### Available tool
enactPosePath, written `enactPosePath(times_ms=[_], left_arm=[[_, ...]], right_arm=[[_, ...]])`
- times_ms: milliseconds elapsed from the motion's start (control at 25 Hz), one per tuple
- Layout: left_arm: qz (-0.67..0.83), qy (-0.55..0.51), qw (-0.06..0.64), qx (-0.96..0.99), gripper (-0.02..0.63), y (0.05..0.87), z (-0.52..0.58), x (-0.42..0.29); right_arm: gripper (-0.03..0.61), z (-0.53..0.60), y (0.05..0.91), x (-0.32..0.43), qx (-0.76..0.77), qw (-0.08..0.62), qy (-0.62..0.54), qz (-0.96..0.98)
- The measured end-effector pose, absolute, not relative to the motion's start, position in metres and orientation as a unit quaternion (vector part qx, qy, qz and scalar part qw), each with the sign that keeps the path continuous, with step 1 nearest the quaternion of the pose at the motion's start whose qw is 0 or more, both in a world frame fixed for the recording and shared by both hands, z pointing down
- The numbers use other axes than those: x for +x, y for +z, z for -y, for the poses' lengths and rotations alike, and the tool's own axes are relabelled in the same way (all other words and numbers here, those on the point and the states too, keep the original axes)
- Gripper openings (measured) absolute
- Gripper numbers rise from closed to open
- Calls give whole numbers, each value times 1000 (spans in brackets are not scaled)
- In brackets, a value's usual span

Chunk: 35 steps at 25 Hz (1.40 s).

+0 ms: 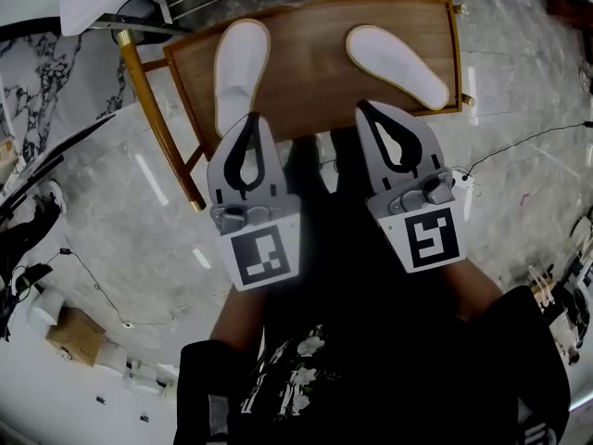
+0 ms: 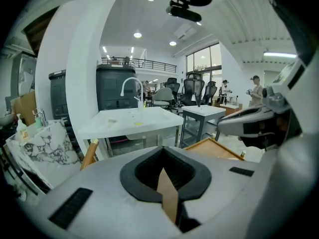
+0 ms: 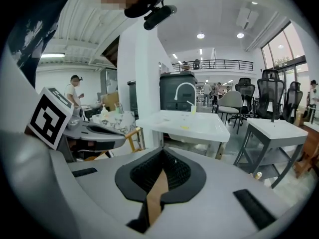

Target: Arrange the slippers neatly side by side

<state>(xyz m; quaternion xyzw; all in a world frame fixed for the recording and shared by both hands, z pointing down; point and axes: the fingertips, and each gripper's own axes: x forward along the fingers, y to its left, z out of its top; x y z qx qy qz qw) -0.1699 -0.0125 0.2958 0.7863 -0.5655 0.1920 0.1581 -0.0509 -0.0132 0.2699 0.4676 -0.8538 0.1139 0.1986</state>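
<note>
Two white slippers lie apart on a wooden table. The left slipper points straight away, and the right slipper is angled with its toe to the left. My left gripper is shut and empty, its tip over the near end of the left slipper. My right gripper is also shut and empty, at the table's near edge, short of the right slipper. In the left gripper view the jaws meet over a table corner. In the right gripper view the jaws meet too; no slipper shows in either view.
The table has gold legs and stands on a marble floor. A cable runs on the floor at right, and a cardboard box lies at left. Ahead stand a white sink table, a grey table, office chairs and people.
</note>
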Motion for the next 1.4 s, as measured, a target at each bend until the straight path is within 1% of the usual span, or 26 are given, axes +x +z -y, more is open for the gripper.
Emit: enactPosePath(times_ms=[160,400,560,600,640,680,840,960,1120,1240,1400], left_arm=[[567,207,183,776,2,320,18,-177],[565,228,200,767,3,354,21,-193],[564,259,225,751,3,385,14,-204],[565,268,229,746,11,395,13,-210],[569,275,234,739,85,404,12,-216],[574,280,237,732,104,413,11,-224],[584,301,251,711,112,438,7,-243],[574,322,261,706,132,458,2,-244],[572,346,281,689,141,491,-4,-252],[568,363,288,680,141,507,-4,-259],[558,385,307,668,156,525,-8,-262]], right_arm=[[-2,25,286,-56,457,215,116,856],[-2,36,316,-63,453,225,133,852],[-2,35,338,-70,434,242,142,856],[-2,36,342,-73,432,241,147,856],[-2,36,344,-76,432,239,150,857],[-2,36,346,-79,431,237,153,857],[-2,36,349,-86,428,235,159,858],[-2,32,354,-86,425,242,164,856],[-2,27,361,-83,426,254,164,853],[-2,25,365,-80,430,255,169,849],[-2,23,364,-79,432,254,170,849]])
